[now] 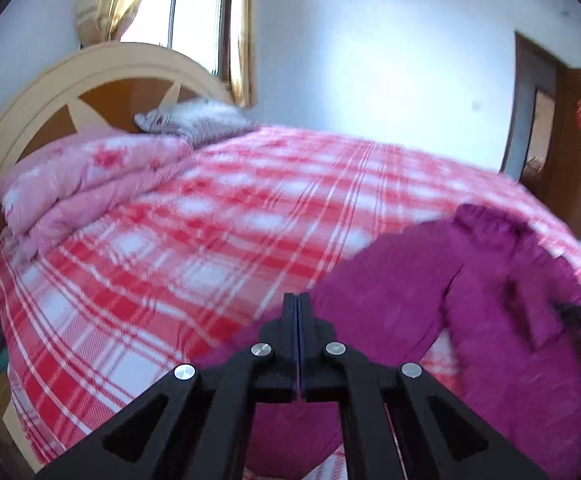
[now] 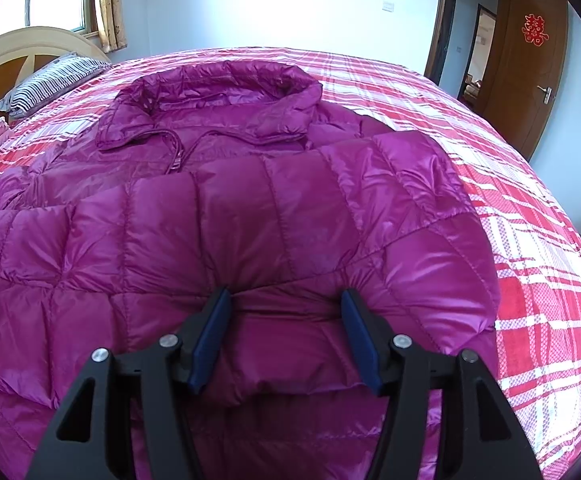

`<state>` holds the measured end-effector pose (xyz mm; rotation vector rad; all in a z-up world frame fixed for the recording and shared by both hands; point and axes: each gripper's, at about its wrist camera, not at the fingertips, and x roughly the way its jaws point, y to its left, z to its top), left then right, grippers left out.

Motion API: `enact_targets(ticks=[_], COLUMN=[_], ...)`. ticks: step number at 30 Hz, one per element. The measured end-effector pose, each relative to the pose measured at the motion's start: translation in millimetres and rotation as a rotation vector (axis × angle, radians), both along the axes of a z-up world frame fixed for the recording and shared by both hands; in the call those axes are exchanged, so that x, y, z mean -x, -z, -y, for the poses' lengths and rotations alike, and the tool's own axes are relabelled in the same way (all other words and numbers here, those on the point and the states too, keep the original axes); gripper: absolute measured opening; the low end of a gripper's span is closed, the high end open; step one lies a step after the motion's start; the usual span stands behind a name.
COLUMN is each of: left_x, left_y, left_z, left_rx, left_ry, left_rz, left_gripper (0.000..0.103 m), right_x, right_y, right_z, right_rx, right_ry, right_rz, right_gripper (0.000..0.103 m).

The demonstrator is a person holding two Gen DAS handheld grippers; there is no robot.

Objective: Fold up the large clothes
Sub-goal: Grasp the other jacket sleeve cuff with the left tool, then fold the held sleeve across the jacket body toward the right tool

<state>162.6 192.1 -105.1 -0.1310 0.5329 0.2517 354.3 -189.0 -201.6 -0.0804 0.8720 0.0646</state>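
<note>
One jacket (image 2: 250, 208) here, a magenta puffer with shiny, slick fabric stitched into puffy squares, and it's spread across the near part of the bed with its collar (image 2: 226, 92) pointing away toward the far wall. The collar is thick and padded, standing up in a curved roll, and two thin drawstrings (image 2: 178, 148) trail down from it onto the chest. One bed, covered by a red, pink and white plaid sheet (image 2: 530, 264) with a soft woven look. At the head end there's one striped grey-and-white pillow (image 2: 46, 84), one folded pink floral quilt (image 1: 90, 176) that looks plump and soft, and a rounded cream headboard (image 1: 50, 92) with brown wood panels. One window (image 1: 194, 4) with yellowish curtains, and one brown wooden door (image 2: 530, 64) with a red paper decoration on it. The right gripper (image 2: 286, 300) has its two blue-padded fingers spread wide, pressed onto a bunched fold of the jacket's near edge, with fabric puffing up between them. The left gripper (image 1: 298, 300) has its fingers squeezed flat together with no gap, tips over the jacket's edge; that view is blurry and I can't tell if any fabric is pinched in there.
</note>
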Motion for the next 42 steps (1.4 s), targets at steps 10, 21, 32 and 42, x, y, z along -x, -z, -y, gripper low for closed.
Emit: enact_targets(ticks=[10,21,32,42], left_x=[12,-5,9,-1], left_y=[38,87,23,-73], left_z=[-41,-29,0,41], left_rx=[0.130,0.065,-0.008,-0.033], left_ry=[-0.147,-0.106,-0.015,0.139], left_rz=[-0.054,-0.196,-0.056,0.125], left_gripper=[0.090,0.060,0.010,0.010], right_x=[1,1,1,-1], right_y=[-1,-1,-1,0], right_z=[2,2,2,1], right_rx=[-0.013,-0.006,-0.008,0.003], right_ry=[0.002,0.003,0.002,0.004], right_rz=[0.003,0.005,0.004,-0.001], right_gripper=[0.063,0.063,0.064,0.066])
